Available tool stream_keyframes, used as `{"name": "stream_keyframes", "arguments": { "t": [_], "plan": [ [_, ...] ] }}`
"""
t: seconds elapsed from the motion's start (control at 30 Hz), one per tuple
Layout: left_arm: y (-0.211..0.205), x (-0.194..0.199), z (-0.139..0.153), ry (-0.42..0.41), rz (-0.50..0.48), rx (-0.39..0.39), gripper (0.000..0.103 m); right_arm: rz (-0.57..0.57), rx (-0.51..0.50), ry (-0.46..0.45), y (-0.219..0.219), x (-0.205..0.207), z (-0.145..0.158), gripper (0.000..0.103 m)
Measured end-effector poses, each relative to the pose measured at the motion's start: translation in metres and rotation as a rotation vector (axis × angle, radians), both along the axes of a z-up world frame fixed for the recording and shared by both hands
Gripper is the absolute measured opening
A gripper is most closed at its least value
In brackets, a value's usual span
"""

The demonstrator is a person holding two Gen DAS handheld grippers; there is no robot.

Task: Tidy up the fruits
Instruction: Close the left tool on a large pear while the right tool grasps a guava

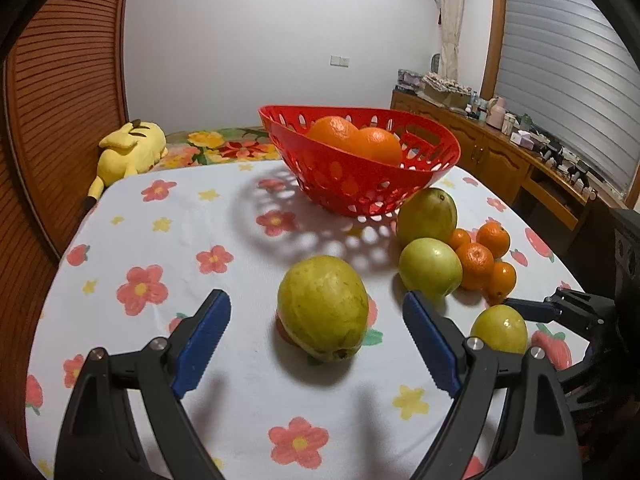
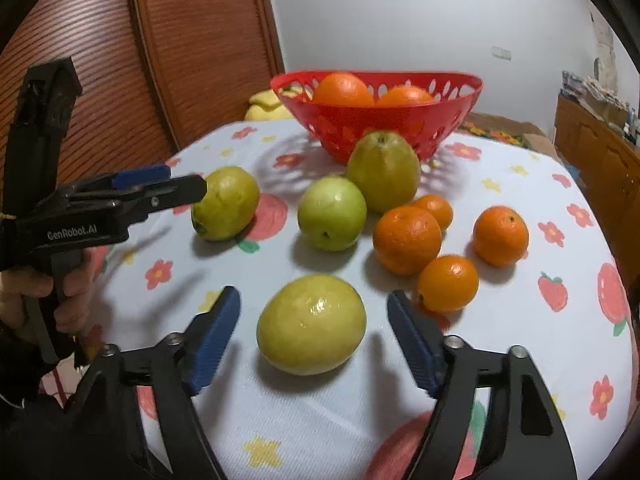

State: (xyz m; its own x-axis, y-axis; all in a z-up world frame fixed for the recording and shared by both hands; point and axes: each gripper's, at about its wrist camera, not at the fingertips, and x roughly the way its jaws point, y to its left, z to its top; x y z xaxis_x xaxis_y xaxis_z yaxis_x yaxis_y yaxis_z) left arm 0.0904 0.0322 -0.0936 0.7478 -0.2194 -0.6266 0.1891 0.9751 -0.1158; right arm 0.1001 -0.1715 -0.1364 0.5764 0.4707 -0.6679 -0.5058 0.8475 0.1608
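A red perforated basket (image 1: 362, 184) (image 2: 380, 128) holds two large oranges (image 1: 354, 136) (image 2: 344, 88) on the flowered table. Several green guavas and small oranges lie in front of it. My left gripper (image 1: 316, 312) is open, its fingers either side of a guava (image 1: 323, 307), apart from it; the same guava shows in the right wrist view (image 2: 226, 202). My right gripper (image 2: 314, 316) is open around a yellow-green guava (image 2: 311, 323) (image 1: 499, 329), not touching it. Two more guavas (image 2: 332, 213) (image 2: 383, 170) and several small oranges (image 2: 407, 239) (image 1: 475, 265) sit between.
A yellow plush toy (image 1: 132, 146) lies beyond the table's far left edge. A wooden slatted door (image 1: 60, 100) stands left. A wooden sideboard (image 1: 500, 156) with clutter runs along the right. The left gripper's body (image 2: 120, 200) reaches in from the left.
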Motion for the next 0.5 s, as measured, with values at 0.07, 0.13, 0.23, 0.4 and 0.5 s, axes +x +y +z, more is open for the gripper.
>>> {"name": "stream_keyframes", "arguments": {
  "t": [0.07,0.13,0.23,0.4,0.5],
  "plan": [
    [-0.001,0.003,-0.002,0.015,-0.011,-0.004,0.088,0.006,-0.008,0.014,0.000,0.002,-0.004,0.066],
    [-0.001,0.007,-0.004,0.035,-0.024,-0.016,0.088,0.017,-0.013,0.025,0.002,0.002,-0.007,0.057],
    [-0.002,0.010,-0.006,0.044,-0.019,-0.016,0.088,0.027,-0.023,0.019,0.004,0.001,-0.006,0.057],
    [-0.003,0.016,-0.010,0.061,-0.029,-0.014,0.081,0.049,-0.019,-0.012,0.007,0.004,0.001,0.057],
    [-0.003,0.020,-0.012,0.078,-0.037,-0.020,0.078,0.047,-0.013,-0.020,0.007,0.008,0.003,0.057]
  ]
}}
